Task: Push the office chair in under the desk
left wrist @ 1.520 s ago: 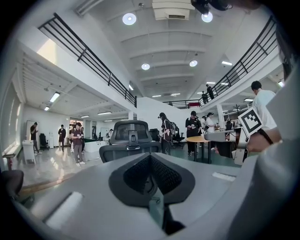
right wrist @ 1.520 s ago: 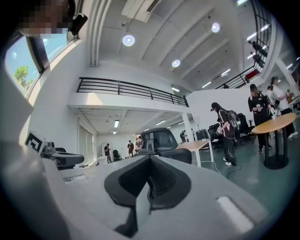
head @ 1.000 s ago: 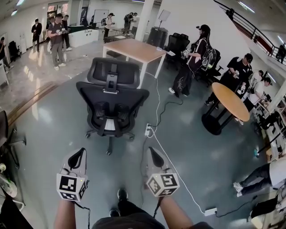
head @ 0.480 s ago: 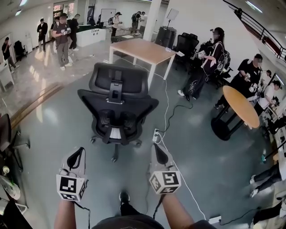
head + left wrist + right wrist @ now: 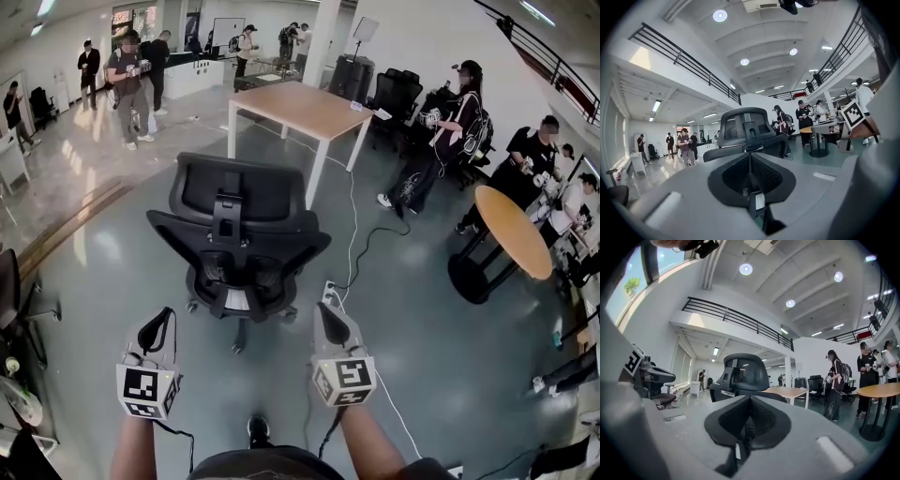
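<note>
On glossy grey floor (image 5: pixel 103 281), office chair (image 5: pixel 234 234) near desk (image 5: pixel 305 108); left gripper (image 5: pixel 155 330), right gripper (image 5: pixel 330 326) fingers closed, empty.

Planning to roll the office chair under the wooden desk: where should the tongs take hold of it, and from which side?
Probably the backrest's top edge, from behind: the chair shows its back to the person, the desk stands beyond it, and that edge is a thin rim.

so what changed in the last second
The person stepped closer, so the chair now sits nearer the left gripper and right gripper in the head view. Nothing was gripped or let go. Both grippers stay shut, empty and short of the chair, which still stands clear of the desk.
</note>
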`<state>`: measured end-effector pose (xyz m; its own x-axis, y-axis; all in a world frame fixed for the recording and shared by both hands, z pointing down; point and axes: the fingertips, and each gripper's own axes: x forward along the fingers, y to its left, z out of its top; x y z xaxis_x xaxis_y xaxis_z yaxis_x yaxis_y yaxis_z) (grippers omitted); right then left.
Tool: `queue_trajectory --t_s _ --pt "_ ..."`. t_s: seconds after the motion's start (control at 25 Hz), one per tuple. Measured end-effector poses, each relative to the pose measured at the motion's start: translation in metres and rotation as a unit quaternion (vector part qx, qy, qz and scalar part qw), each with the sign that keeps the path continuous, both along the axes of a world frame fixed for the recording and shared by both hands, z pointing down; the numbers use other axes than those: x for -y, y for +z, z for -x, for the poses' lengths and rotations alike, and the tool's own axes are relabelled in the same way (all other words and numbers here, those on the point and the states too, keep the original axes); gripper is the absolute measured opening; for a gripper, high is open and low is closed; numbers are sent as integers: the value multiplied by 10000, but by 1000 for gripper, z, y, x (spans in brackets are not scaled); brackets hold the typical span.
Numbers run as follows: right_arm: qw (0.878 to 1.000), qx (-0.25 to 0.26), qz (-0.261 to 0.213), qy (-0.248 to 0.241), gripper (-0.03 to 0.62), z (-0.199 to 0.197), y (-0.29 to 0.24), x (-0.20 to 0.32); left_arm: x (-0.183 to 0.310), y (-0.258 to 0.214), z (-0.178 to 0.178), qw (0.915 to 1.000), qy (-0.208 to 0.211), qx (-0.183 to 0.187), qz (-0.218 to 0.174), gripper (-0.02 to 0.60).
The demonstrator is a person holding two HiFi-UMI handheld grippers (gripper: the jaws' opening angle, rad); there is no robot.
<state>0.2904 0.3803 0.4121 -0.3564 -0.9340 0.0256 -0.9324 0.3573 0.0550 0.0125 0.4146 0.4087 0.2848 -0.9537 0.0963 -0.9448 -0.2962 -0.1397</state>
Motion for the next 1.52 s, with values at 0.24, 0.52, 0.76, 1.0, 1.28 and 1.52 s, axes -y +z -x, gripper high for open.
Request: queue_trajectory --t_s 0.24,0.52,0.76,1.0,1.28,1.52 --pt "9989 -443 -13 -123 -9 -3 8 41 31 3 -4 9999 -133 81 -1 35" --pt "9964 -810 -130 -231 -9 6 9 59 49 11 0 9994 -253 245 65 72" --pt "9958 -908 -89 -29 -8 8 6 78 84 9 13 9996 -181 187 131 137" --pt "9932 -1102 -21 388 35 9 13 101 126 26 24 9990 182 278 292 136" --pt "9846 -1621 32 650 84 18 21 129 173 29 48 9979 269 536 228 181" --pt "9708 -2290 42 717 138 18 26 144 204 32 68 9946 242 1008 99 232"
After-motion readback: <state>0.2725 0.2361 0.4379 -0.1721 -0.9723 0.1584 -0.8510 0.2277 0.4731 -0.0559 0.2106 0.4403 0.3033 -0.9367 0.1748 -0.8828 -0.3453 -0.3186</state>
